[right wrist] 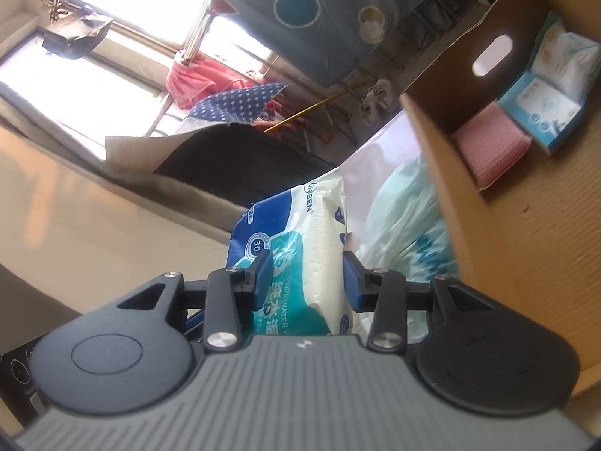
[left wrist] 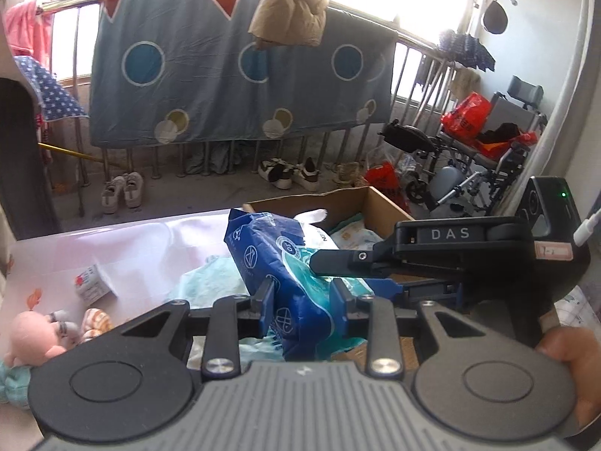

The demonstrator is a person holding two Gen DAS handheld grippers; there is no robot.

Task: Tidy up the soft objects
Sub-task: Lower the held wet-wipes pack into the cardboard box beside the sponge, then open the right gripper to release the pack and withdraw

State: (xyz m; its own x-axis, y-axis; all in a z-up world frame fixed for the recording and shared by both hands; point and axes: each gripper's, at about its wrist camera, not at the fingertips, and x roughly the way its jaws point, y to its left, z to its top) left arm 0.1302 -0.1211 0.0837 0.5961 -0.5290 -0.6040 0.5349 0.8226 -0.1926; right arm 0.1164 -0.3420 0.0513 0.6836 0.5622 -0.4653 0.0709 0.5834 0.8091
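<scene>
Gripping the blue wet-wipe pack (left wrist: 278,263) from opposite sides, the left hand-held gripper (left wrist: 302,302) and the right hand-held gripper (right wrist: 306,282) both clamp it. It hangs above the table (left wrist: 150,248), beside the cardboard box (right wrist: 507,206) holding other packs.

One blue-and-white plastic wipes pack (left wrist: 280,267); one brown cardboard box (right wrist: 507,203); one pink plush doll (left wrist: 28,342); two pairs of shoes (left wrist: 122,191).

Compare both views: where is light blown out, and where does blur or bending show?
Left wrist view: windows above the blue circle-patterned quilt glare white; railing bows from fisheye. Right wrist view: windows overexposed, brown cardboard box wall smeared, horizon tilted.
</scene>
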